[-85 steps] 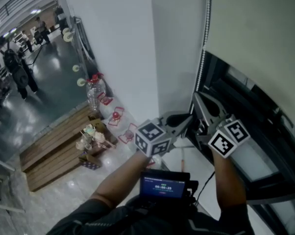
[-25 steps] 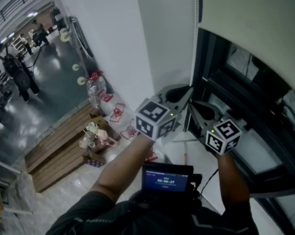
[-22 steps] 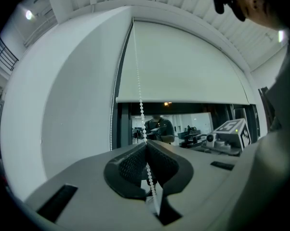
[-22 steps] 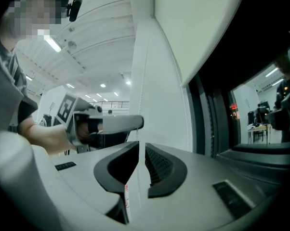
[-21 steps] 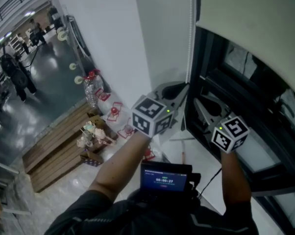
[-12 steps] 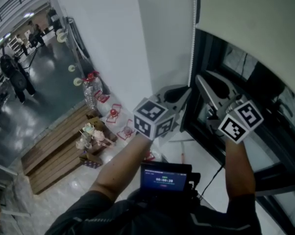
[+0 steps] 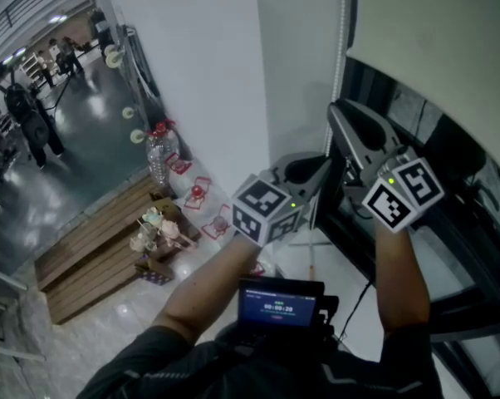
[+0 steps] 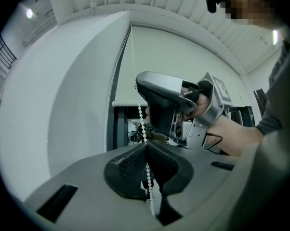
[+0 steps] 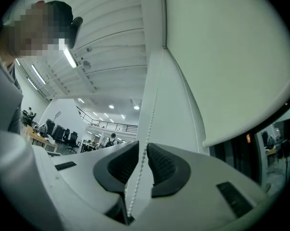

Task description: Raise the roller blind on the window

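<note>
Down on the left lies a glossy hall floor [image 7: 75,131] with wooden boards [image 7: 92,264] and a water bottle [image 7: 157,163] near the foot of a white wall [image 7: 208,73]. Right of that wall hangs the bead chain [image 7: 343,32], running down the edge of the window [image 7: 437,152]. Our left gripper [image 7: 323,169] sits lower on the chain. Its fingers [image 8: 126,170] are pressed together on the beads, so we have a firm hold there. Our right gripper [image 7: 336,113] is higher up. Its fingers [image 9: 163,165] are closing with a narrow gap left, and the chain runs between them, not yet pinched. Whether both are on the same strand of the loop we cannot tell. Further right, the roller blind [image 7: 433,23] covers the upper part of the window.

We judge the chain to be light, limp and a little slippery. It will carry a pull only along its length, and smooth beads may skip through a weak grip. The best hold, we think, is square across the strand, with a bead seated against the ribbed pads. The blind looks like thin, light cloth and is better left untouched. A sideways jerk could strain the chain.
</note>
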